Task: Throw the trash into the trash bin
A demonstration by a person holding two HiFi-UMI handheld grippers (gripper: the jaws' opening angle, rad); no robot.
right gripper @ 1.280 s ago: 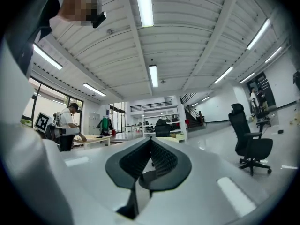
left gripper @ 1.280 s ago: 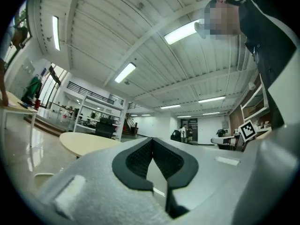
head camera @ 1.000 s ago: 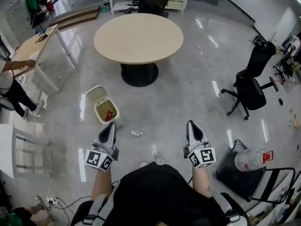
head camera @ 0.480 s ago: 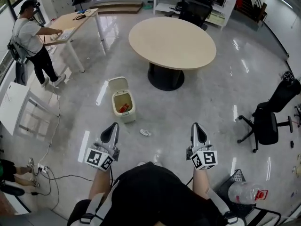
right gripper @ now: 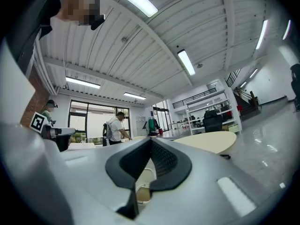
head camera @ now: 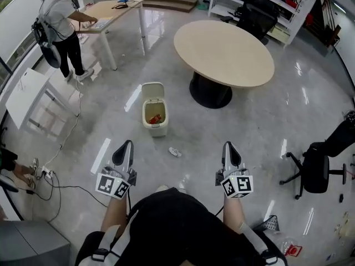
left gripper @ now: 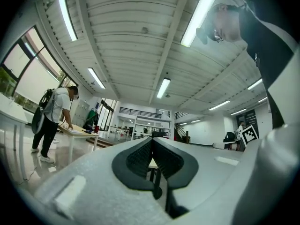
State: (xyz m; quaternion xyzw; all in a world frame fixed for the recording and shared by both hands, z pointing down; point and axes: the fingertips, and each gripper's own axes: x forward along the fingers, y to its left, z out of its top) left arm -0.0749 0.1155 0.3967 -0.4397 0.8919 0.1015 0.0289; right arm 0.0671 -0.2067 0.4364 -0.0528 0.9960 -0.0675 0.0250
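Lying near trash bin (head camera: 157, 129), floor scrap (head camera: 175, 152) too small to identify.

A glossy grey floor (head camera: 249, 123) is reflecting long ceiling light strips (left gripper: 202, 13). A round beige table (head camera: 224, 51) is standing on a black pedestal, with white shelving (head camera: 223, 9) behind it. A black office chair (head camera: 316, 168) is sitting at the right. A person (head camera: 58, 29) is leaning over a wooden desk (head camera: 108, 10) near dark-framed windows (right gripper: 86, 121).
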